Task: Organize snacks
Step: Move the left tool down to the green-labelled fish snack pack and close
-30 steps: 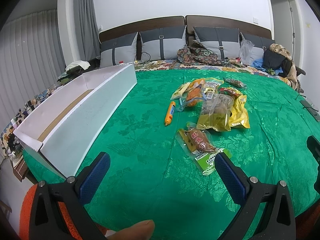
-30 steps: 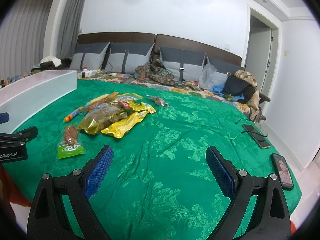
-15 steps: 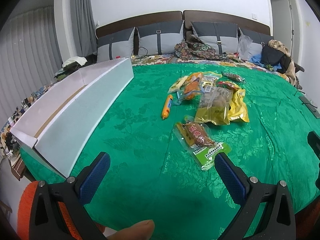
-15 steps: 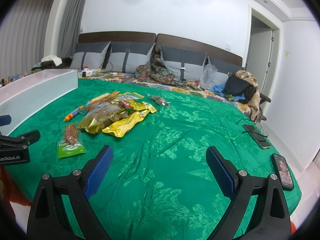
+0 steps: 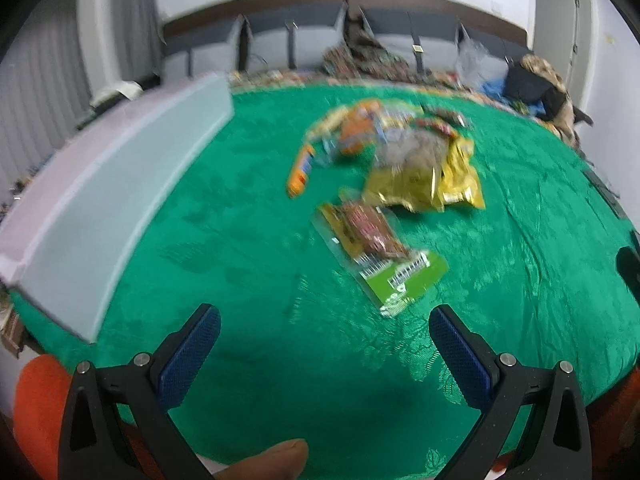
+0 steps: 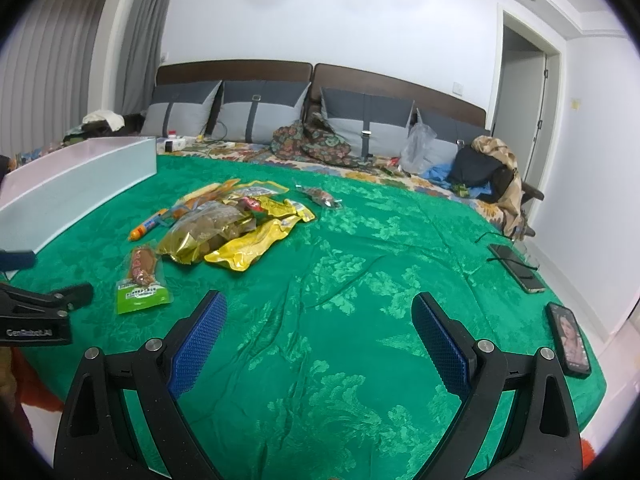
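Your left gripper [image 5: 324,334] has dropped closer to the bedspread [image 5: 240,240] than a second ago, jaws spread wide and empty, view blurred. The sausage pack [image 5: 380,252] lies just ahead of its right finger. Your right gripper [image 6: 319,330] hangs spread over bare cloth. Snack pile [image 6: 232,224] sits beyond; the white box [image 5: 100,200] lines the left; phones [image 6: 568,338] lie near the right edge.

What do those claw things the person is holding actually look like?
Both are black plastic frames with silver screws. The left gripper and right gripper each end in two fingers lined with blue dimpled pads. White lettering marks the left one's side. Orange clothing shows beside it.
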Demonstrator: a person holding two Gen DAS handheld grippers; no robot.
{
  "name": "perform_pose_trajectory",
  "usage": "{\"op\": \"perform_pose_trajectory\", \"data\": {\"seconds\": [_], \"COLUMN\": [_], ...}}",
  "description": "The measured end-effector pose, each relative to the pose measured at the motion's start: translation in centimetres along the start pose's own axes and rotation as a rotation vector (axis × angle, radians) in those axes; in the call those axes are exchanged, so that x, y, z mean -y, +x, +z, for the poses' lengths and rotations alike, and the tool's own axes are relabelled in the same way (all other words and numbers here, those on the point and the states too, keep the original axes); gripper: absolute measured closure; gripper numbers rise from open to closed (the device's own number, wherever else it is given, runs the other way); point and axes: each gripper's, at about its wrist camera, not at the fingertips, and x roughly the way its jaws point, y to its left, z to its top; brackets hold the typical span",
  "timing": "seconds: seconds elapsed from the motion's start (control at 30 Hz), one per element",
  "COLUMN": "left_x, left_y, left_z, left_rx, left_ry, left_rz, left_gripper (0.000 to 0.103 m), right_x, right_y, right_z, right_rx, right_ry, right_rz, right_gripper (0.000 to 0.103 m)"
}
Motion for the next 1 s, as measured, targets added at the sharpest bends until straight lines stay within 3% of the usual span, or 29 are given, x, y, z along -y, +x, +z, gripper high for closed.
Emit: {"op": "perform_pose_trajectory", "data": {"seconds": [0.1,0.23,0.43,0.8,1.0], "left_x": [0.1,-0.7,-1.1,-1.1,-1.0], "left_y": [1.8,3.7,5.2,4.9,4.9], "left_z": [0.6,0.9,0.4,0.2,0.0], "left_rx": [-0.034,-0.105,-0.141,-0.115,-0.102], "left_ry": [0.025,-0.025,-0.030,-0.023,-0.026], "left_rz": [-0.015,-0.051,-0.024,-0.014,-0.009], "left_gripper": [0.000,0.000,0.000,0.000,0.000], "right_x": [0.4,1.6,3.3,6.4,7.6], "right_y": [0.4,2.1,8.5,14.0,14.4], "right_z": [-0.2,-0.7,-2.3,-1.6,-1.9], "right_rx": [-0.023,-0.107,-0.347,-0.429,-0.436], "right_ry": [0.020,0.060,0.046,0.056,0.144], "right_rz": [0.008,0.021,0.046,0.027,0.078], "right_gripper": [0.007,0.007,0.008,0.008,0.006]}}
